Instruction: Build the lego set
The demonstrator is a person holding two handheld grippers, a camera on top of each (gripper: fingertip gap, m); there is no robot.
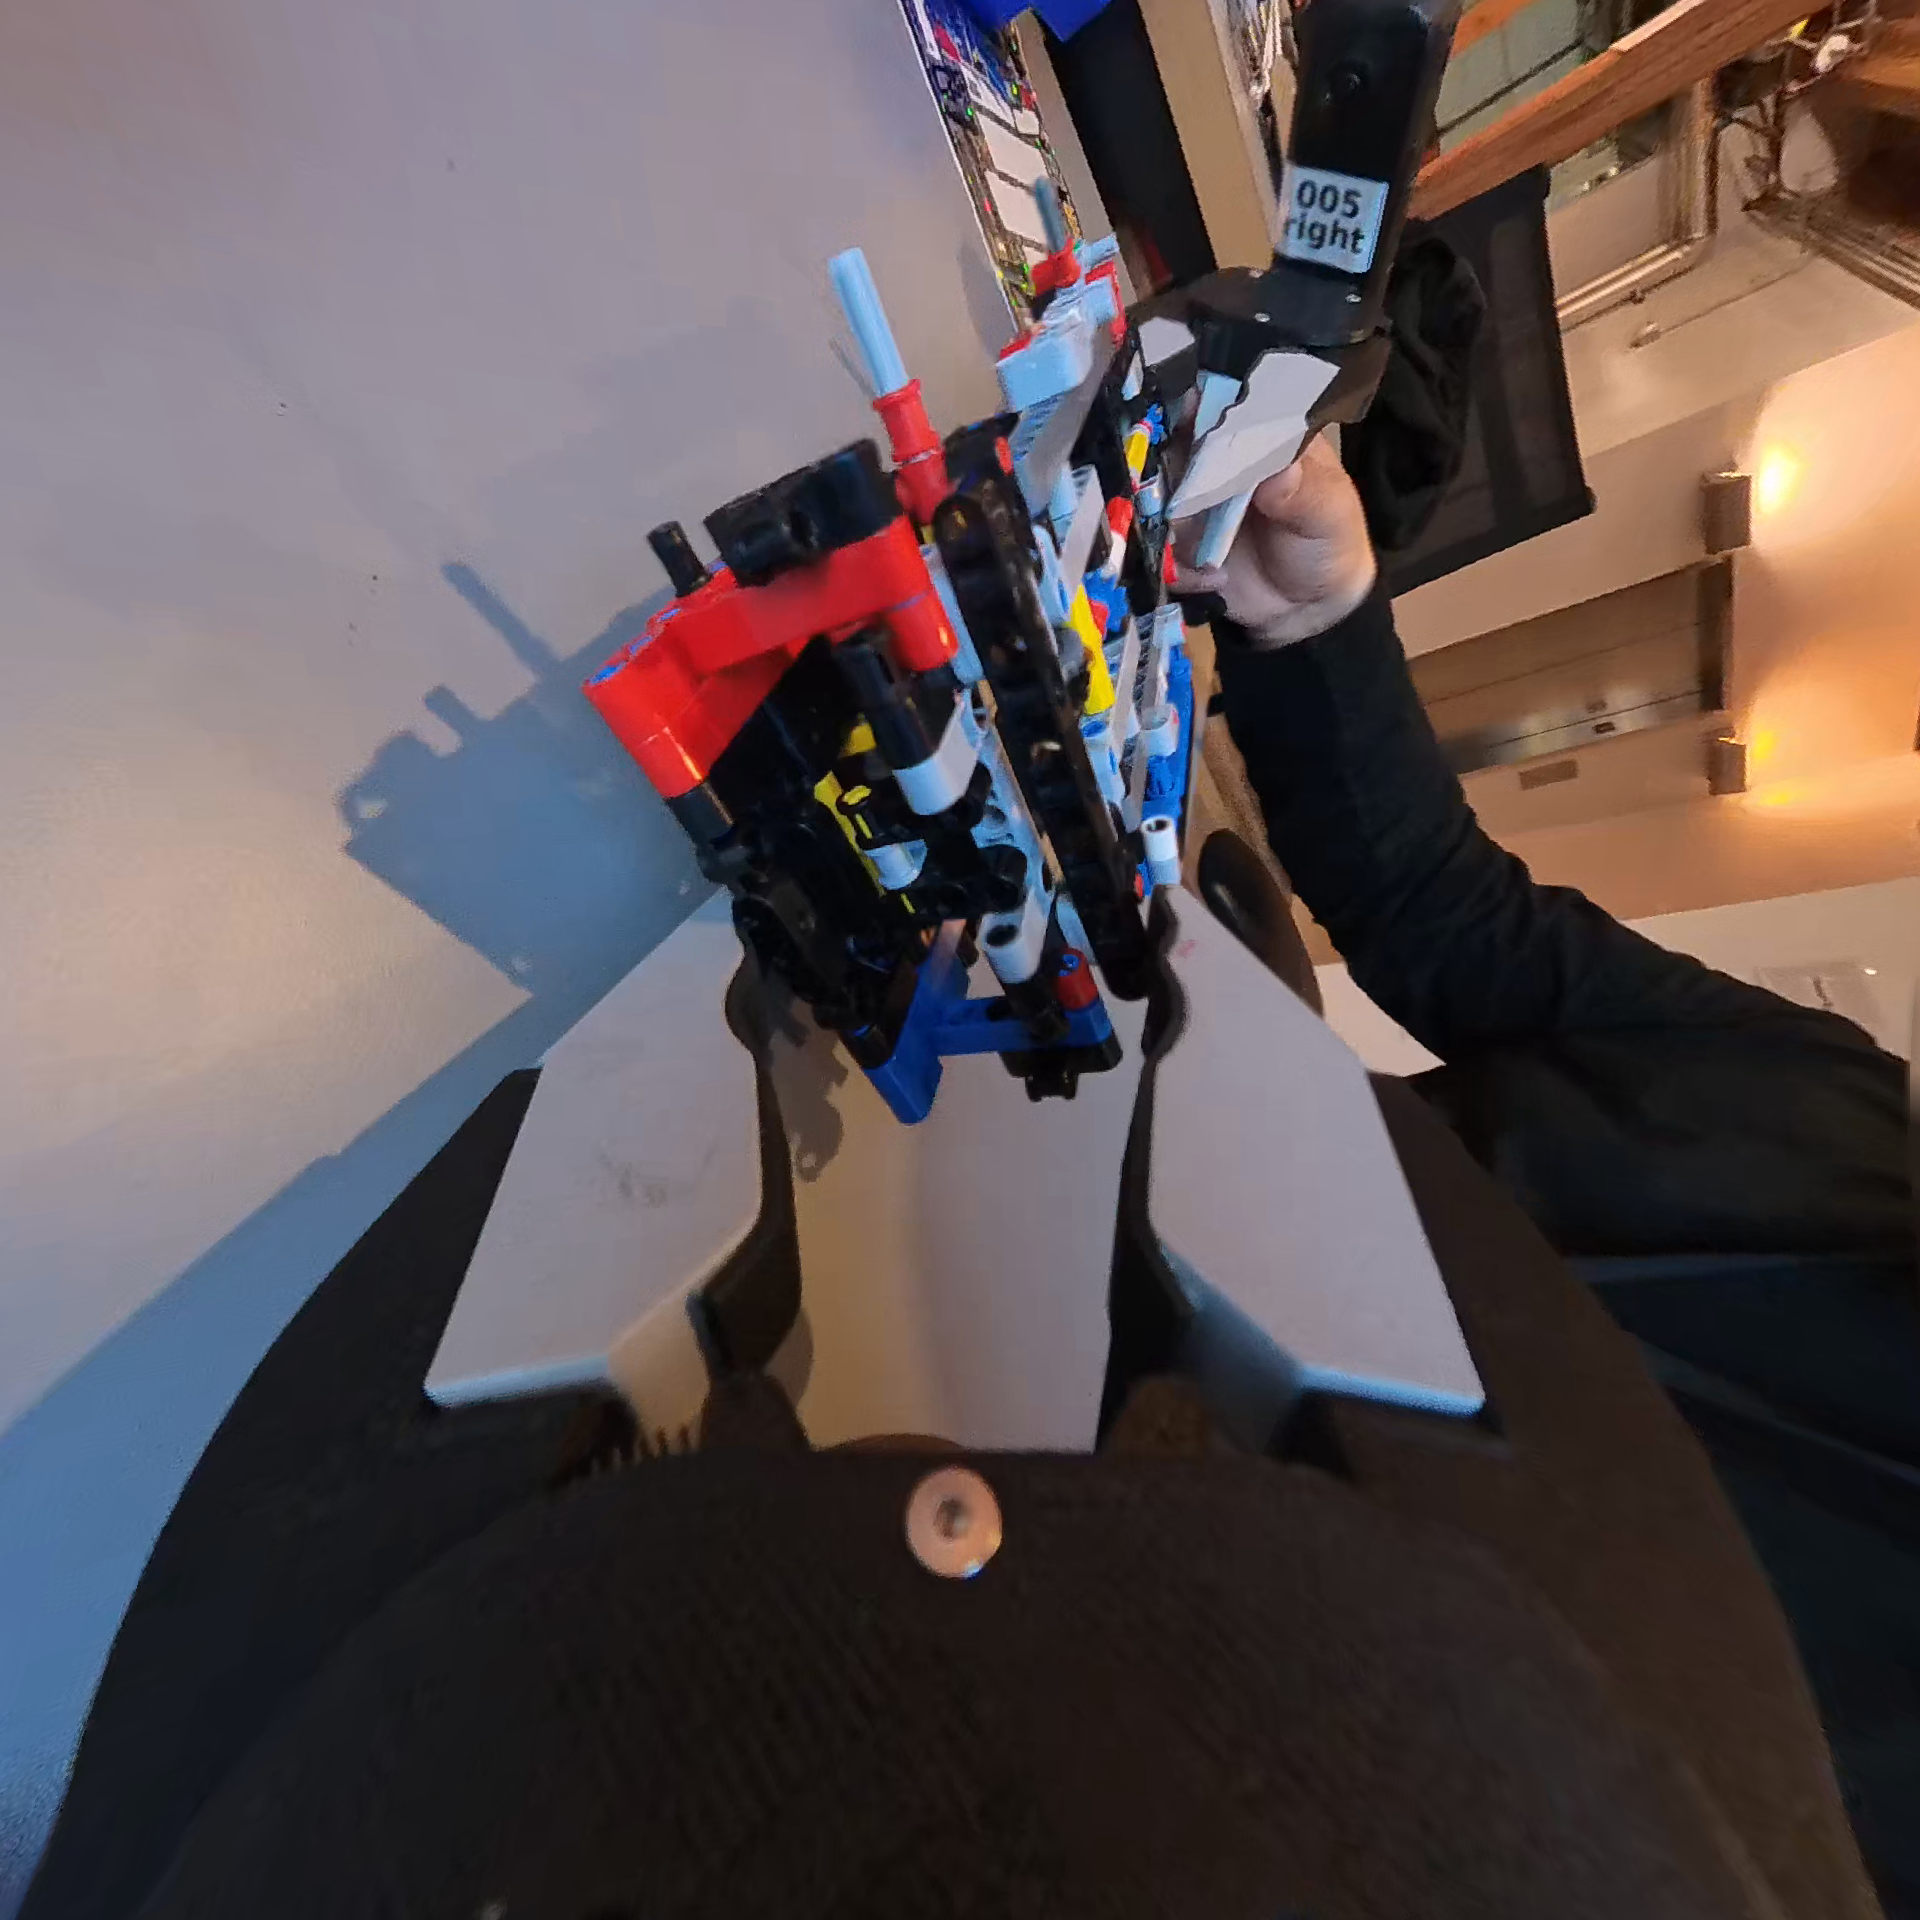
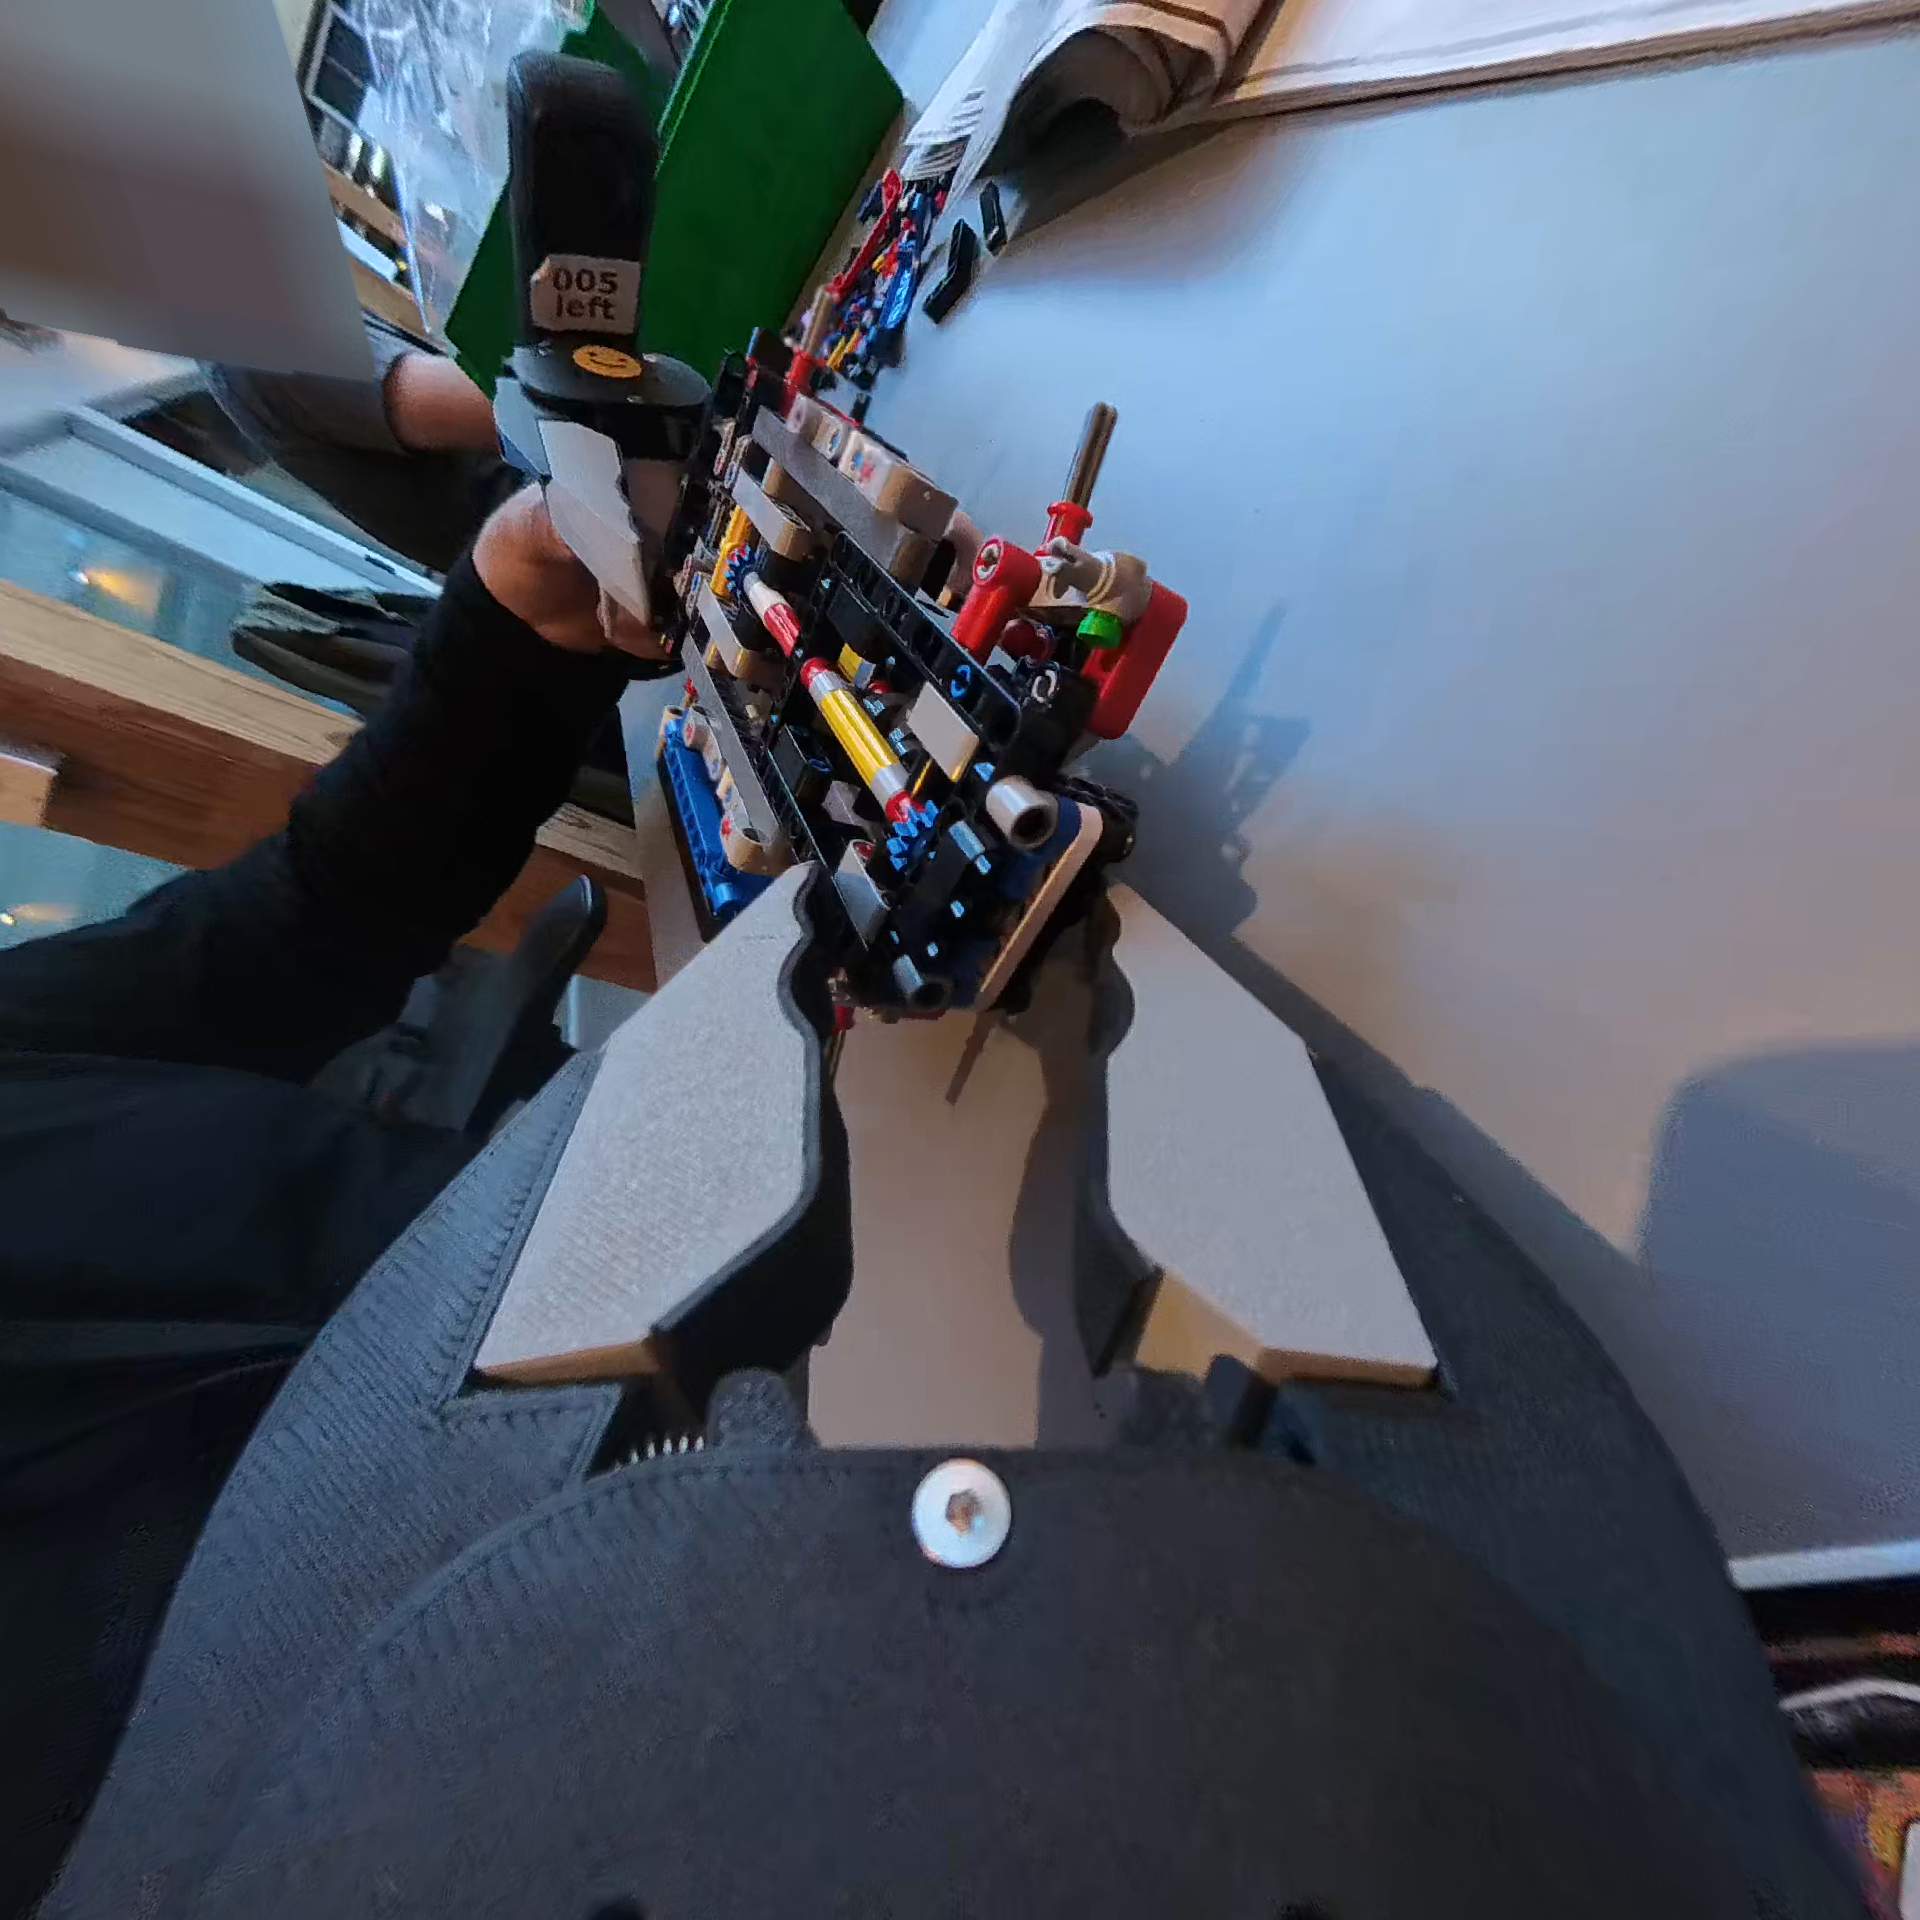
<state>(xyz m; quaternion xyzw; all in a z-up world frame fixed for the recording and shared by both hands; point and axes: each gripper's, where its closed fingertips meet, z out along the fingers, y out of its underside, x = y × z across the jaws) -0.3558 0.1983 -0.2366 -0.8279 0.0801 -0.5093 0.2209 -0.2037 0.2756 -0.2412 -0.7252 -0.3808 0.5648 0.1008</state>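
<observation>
Both grippers clamped on the model, held up off the table.

Nearest the lens, my left gripper (image 1: 951, 997) has its jaws closed on the model (image 1: 914, 727) at its blue end; across it, my right gripper (image 1: 1195, 499) pinches the far edge. In the right view, the left gripper (image 2: 623, 551) sits far left on the black frame, then the model (image 2: 883, 707), then my right gripper (image 2: 961, 956) gripping the near end by the white plate. Table (image 2: 1455, 520) lies behind, loose parts (image 2: 883, 260) well apart at the back. Risks as I see them: both grips sit on thin edges, so any twist between hands could pop beams apart. The grey axle (image 1: 868, 312) and red pin (image 1: 909, 436) stick out and could snag. If either grip slips, the model drops.
</observation>
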